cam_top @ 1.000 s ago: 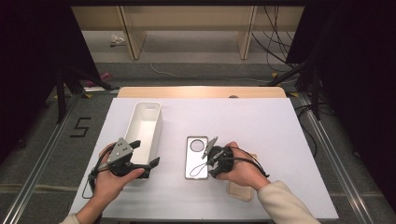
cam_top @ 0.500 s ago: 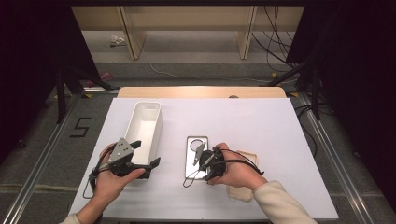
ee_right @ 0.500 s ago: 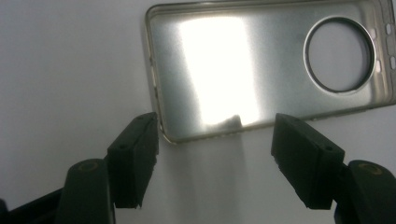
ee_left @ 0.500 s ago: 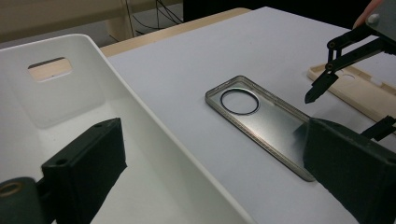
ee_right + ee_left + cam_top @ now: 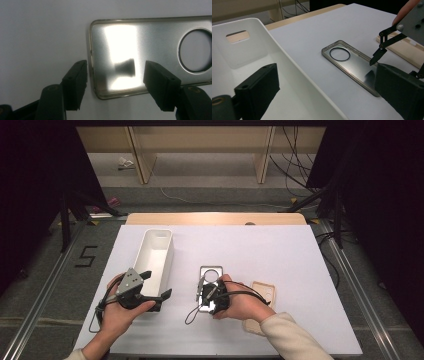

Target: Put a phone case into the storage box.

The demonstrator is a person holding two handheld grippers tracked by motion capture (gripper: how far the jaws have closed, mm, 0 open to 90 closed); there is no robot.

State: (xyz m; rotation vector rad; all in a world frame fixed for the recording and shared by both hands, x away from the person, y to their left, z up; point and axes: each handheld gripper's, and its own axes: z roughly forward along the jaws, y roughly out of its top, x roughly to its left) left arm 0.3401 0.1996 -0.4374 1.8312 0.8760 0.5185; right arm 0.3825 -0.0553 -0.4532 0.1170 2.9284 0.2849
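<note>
A clear phone case (image 5: pixel 210 279) is shown lying flat on the white worktop (image 5: pixel 280 265), just right of a white bin (image 5: pixel 155 255) and left of a second, beige case (image 5: pixel 262 296). Its long axis is seen in the high view to run away from the person, with the round camera cut-out (image 5: pixel 340 53) at the far end and the near end under the right hand-held gripper (image 5: pixel 204 289). The case is a rounded rectangle of glossy, see-through plastic with a slightly greyish-gold rim; a bright glare and the dark reflection of a jaw are carried on its smooth inner face in the right gripper view, and the cut-out is edged by a thin dark ring. The right hand-held gripper (image 5: pixel 115 75) is held released: its jaws have just been closing a little, one black pad set outside a long side edge of the case and the other over the inner face, neither pressed on it. The left hand-held gripper (image 5: pixel 159 285) is held at the near end of the bin, jaws spread apart astride the bin's matt white side wall, nothing being gripped. The bin is long, narrow and round-cornered, with a slot handle (image 5: pixel 237 36) in its far wall.
</note>
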